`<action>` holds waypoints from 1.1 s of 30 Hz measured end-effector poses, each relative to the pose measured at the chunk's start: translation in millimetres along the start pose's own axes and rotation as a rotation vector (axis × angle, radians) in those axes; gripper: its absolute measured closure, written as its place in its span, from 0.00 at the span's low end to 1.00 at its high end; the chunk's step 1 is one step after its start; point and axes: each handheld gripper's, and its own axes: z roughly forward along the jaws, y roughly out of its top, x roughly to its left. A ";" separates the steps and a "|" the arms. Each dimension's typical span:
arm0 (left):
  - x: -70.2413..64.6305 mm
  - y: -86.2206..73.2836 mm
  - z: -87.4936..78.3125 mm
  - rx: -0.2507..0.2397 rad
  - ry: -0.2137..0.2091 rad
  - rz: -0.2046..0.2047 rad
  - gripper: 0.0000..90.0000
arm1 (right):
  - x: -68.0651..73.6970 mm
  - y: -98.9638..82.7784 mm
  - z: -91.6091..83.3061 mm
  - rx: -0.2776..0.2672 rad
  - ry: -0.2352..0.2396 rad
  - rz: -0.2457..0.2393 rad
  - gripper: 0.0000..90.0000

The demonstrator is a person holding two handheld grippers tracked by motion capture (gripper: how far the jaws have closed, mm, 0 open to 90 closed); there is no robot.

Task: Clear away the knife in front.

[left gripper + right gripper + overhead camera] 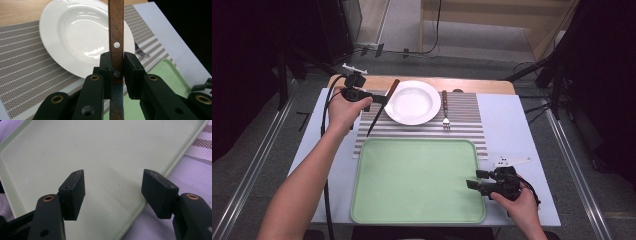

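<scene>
My left gripper [381,98] is shut on a knife [381,106] with a brown wooden handle and dark blade, held just left of the white plate [413,102]. In the left gripper view the jaws clamp the knife [116,37] where handle meets blade, with the plate [75,32] behind it. A fork [445,109] with a wooden handle lies right of the plate on the striped placemat [467,127]. My right gripper [472,183] stands open over the right edge of the green tray [412,175]. Nothing sits between its fingers [73,192] above the tray [75,150].
The placemat lies across the back of the light blue table [507,130], with a wooden strip [482,85] behind it. Dark stands and cables surround the table on the floor. The fork tines [142,52] show past the plate in the left gripper view.
</scene>
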 end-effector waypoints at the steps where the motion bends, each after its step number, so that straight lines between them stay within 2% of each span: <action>1: -3.5 -1.1 -0.6 0.001 -0.003 0.008 0.86 | 0.0 0.0 0.0 0.000 0.000 0.000 0.38; 5: -13.8 -4.8 -1.2 0.024 -0.027 0.019 0.86 | 0.2 0.0 0.0 0.001 -0.001 -0.001 0.38; 20: -33.8 -27.9 3.9 0.094 -0.129 0.029 0.86 | 1.2 -0.1 0.4 0.002 -0.004 -0.004 0.38; 33: -44.9 -53.6 3.4 0.132 -0.178 0.033 0.86 | 4.4 0.2 3.7 0.016 -0.003 -0.012 0.38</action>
